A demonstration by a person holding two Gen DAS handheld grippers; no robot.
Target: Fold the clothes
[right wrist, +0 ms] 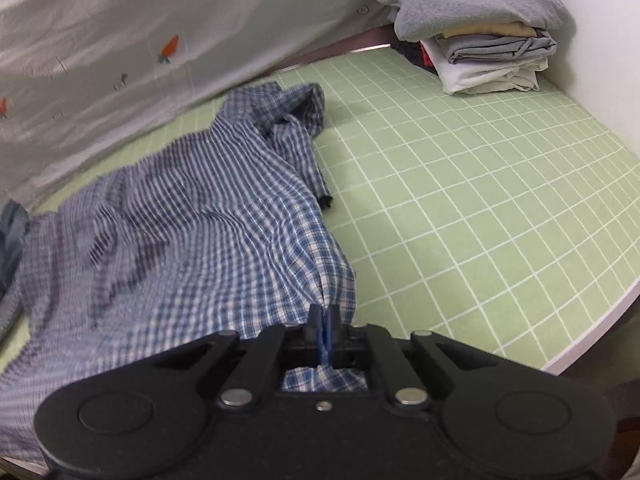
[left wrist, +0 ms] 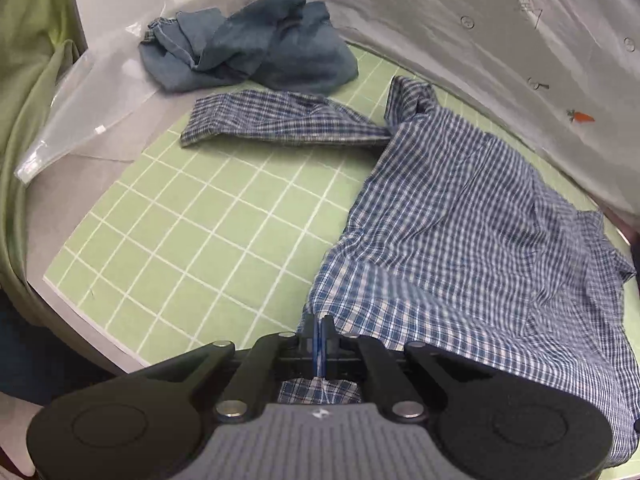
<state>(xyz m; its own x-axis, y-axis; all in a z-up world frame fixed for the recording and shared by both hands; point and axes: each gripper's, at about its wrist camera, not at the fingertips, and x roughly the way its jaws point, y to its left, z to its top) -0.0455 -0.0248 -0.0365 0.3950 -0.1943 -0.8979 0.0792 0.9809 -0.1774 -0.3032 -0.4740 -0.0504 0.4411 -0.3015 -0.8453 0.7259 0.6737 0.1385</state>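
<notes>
Two grippers, each clamped on the hem of one blue plaid shirt (left wrist: 460, 216).

Left gripper (left wrist: 320, 330): fingers closed tight, cloth pinched between them; shirt spreads ahead and to its right over the green grid mat (left wrist: 208, 232), one sleeve reaching forward-left.

Right gripper (right wrist: 322, 320): fingers closed on the hem; shirt lies ahead and to its left.

Crumpled denim garment (left wrist: 248, 48): far ahead of the left gripper, partly on a clear plastic bag (left wrist: 92, 104).

Folded stack of clothes (right wrist: 484, 36): far ahead-right of the right gripper.
</notes>
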